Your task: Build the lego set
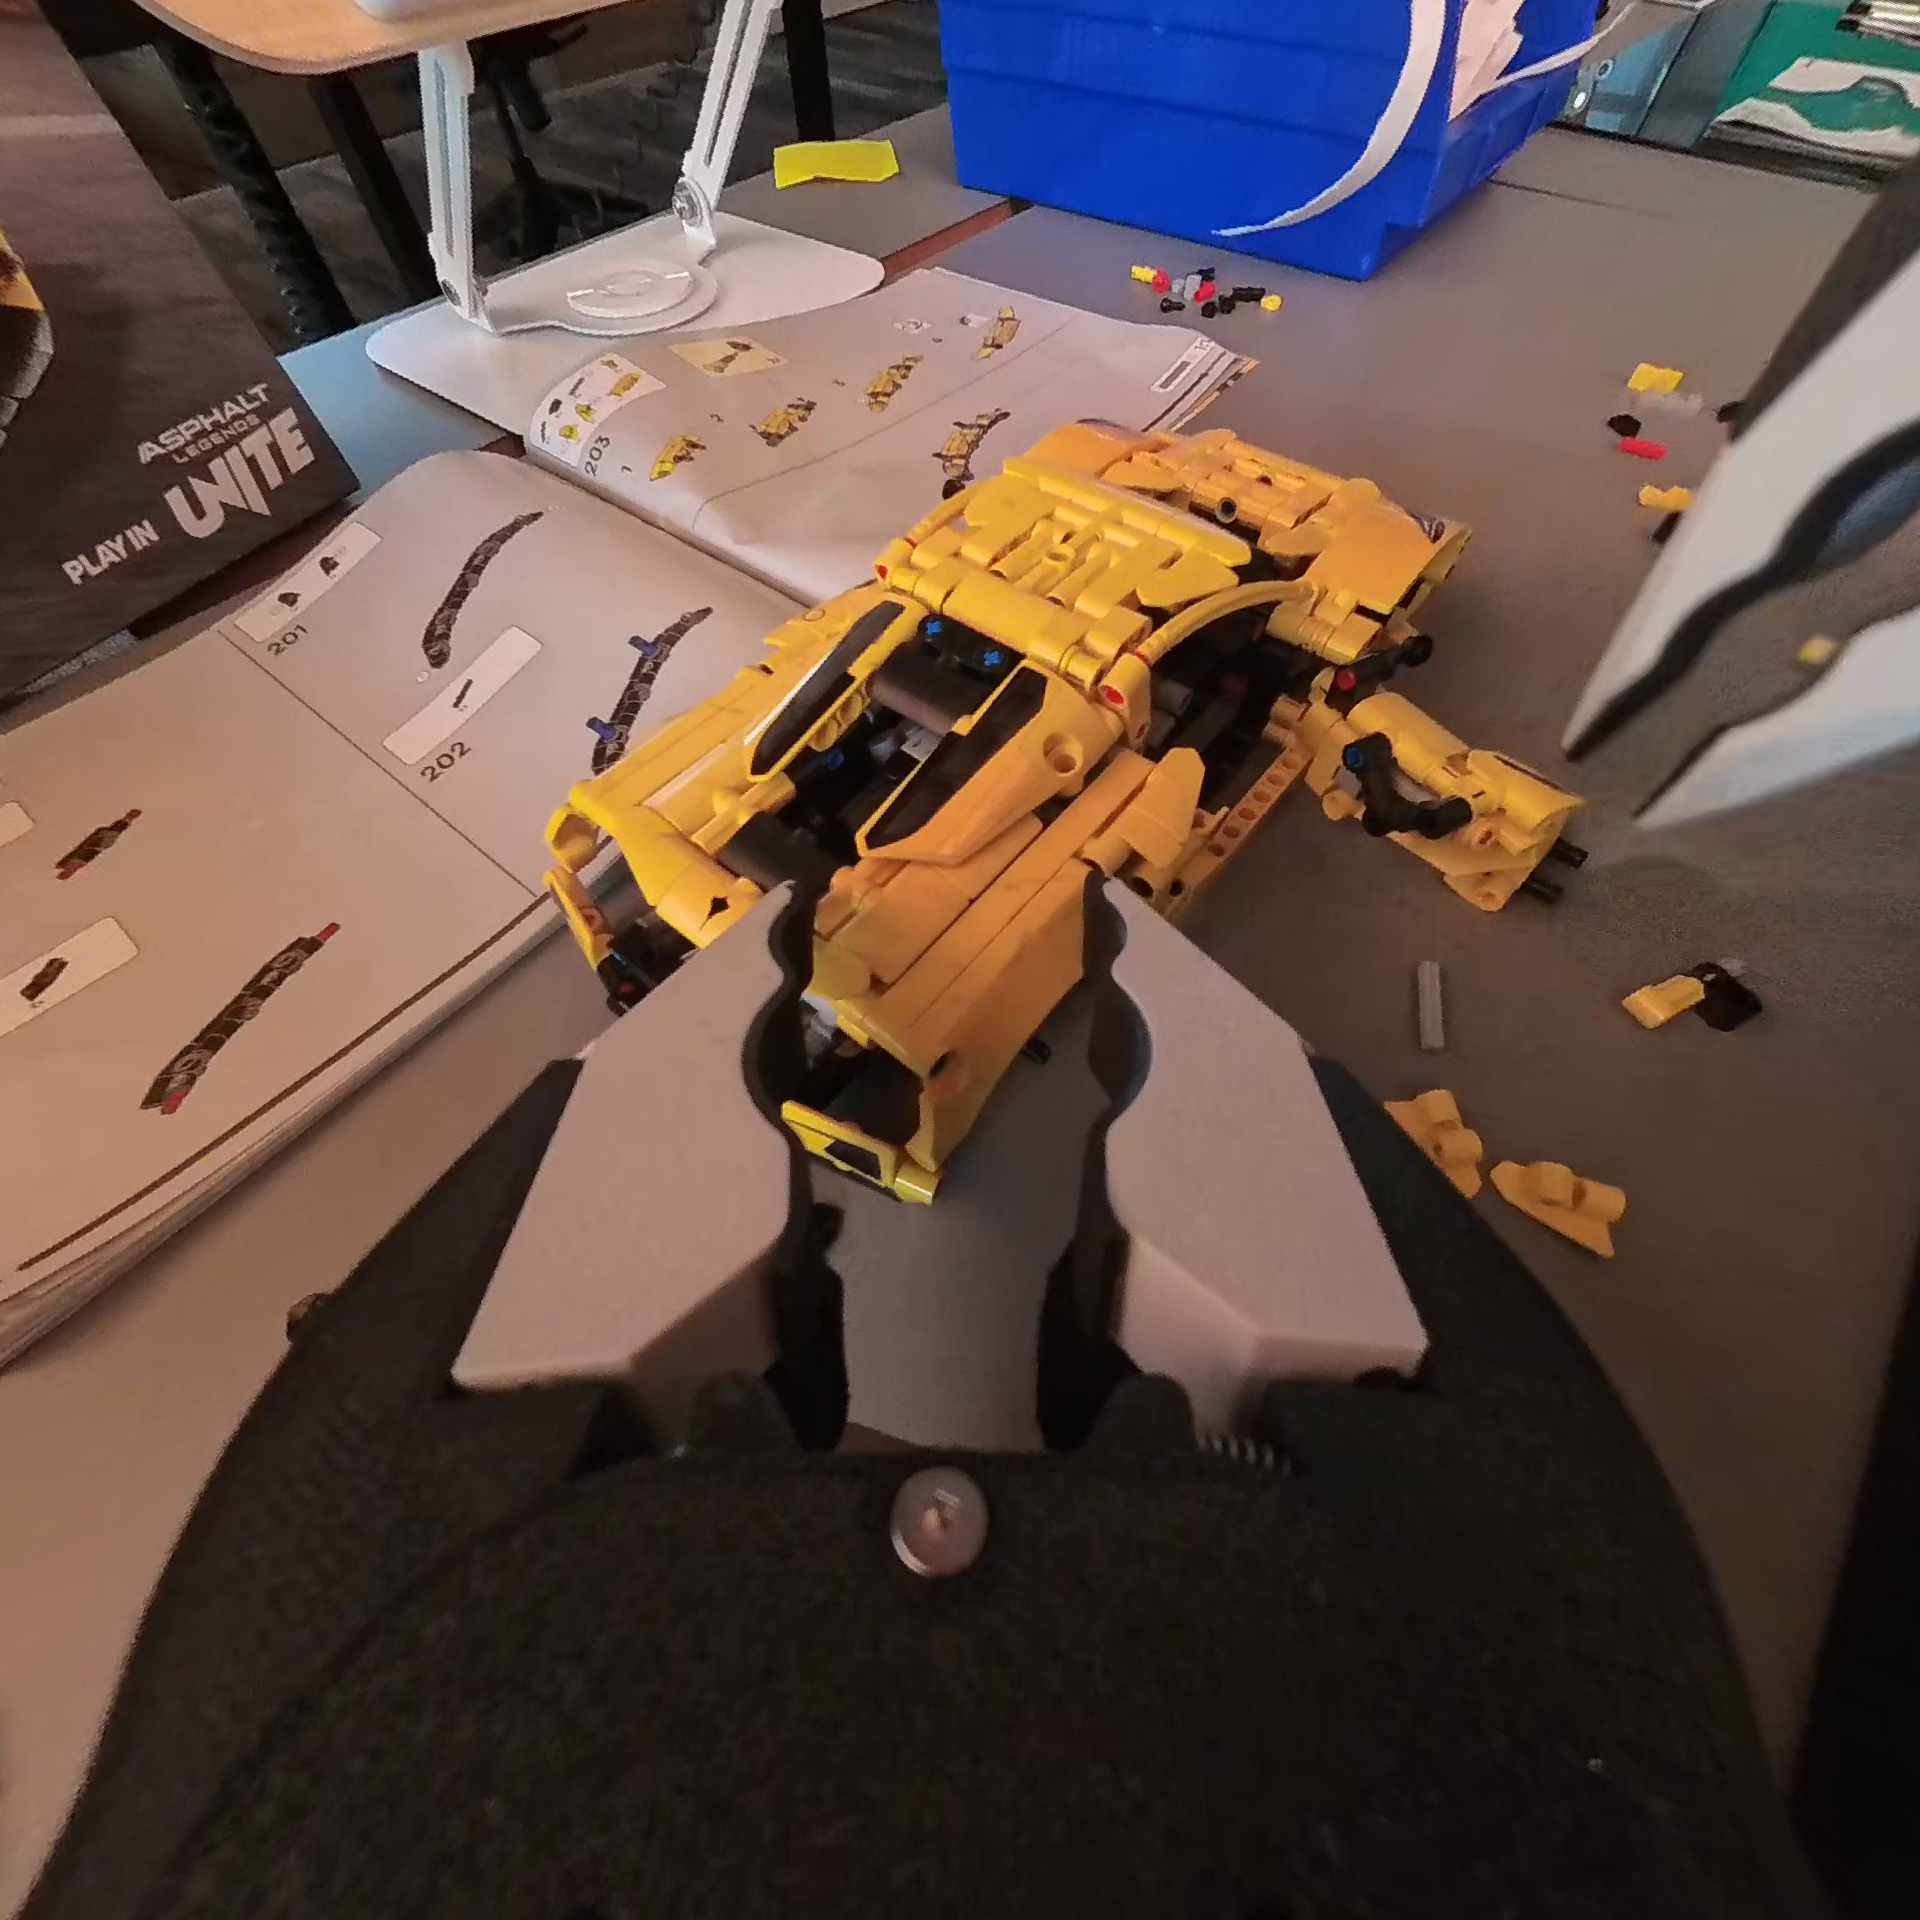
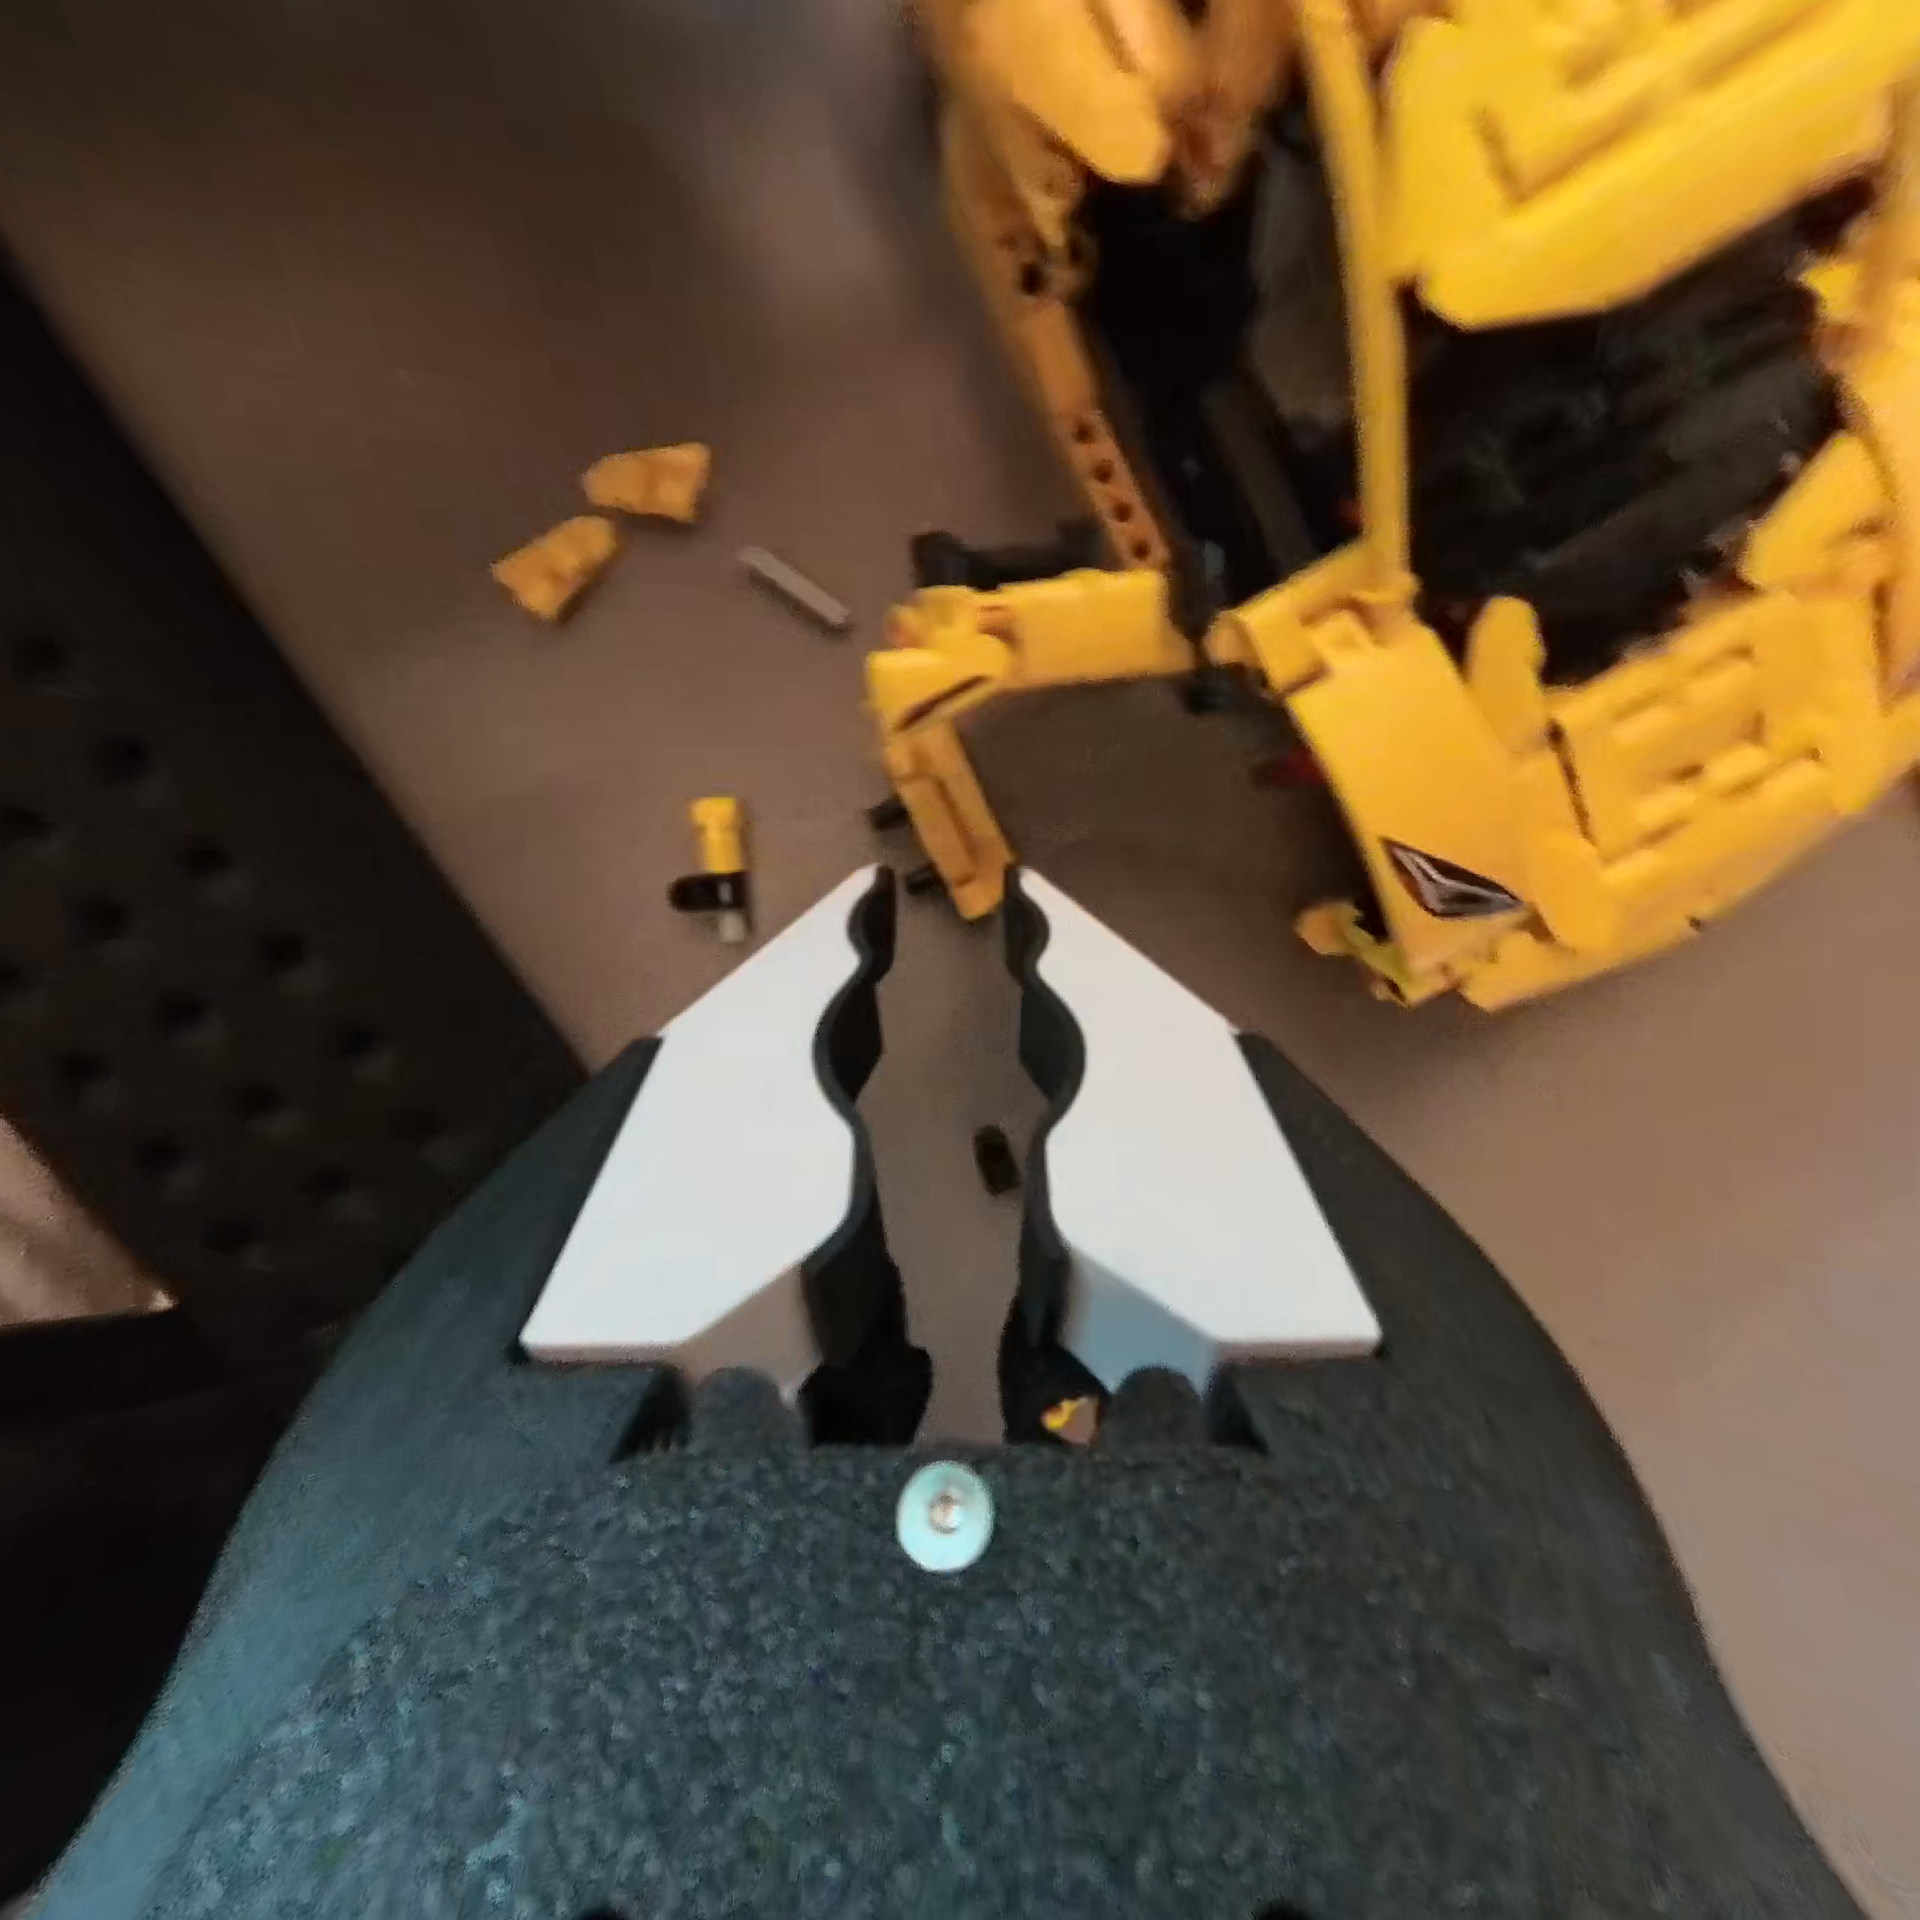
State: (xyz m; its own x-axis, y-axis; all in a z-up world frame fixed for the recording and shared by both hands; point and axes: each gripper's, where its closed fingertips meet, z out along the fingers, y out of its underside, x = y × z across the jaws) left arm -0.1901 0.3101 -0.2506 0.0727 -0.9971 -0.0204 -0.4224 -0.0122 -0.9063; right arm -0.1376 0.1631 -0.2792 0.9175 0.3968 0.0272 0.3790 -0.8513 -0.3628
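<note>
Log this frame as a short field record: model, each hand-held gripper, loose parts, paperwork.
model: yellow lego car, partly built, on grey table
left hand-held gripper: shut on the car's near end
right hand-held gripper: open, empty, by the car's hinged side panel
loose parts: two yellow pieces, grey axle
paperwork: open instruction booklet

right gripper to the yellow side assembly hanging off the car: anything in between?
Nothing visible. The right gripper is open, its tips right at the lower end of the yellow side assembly. A small black pin lies on the table below the gap between the fingers, behind the tips, not in the path.
</note>
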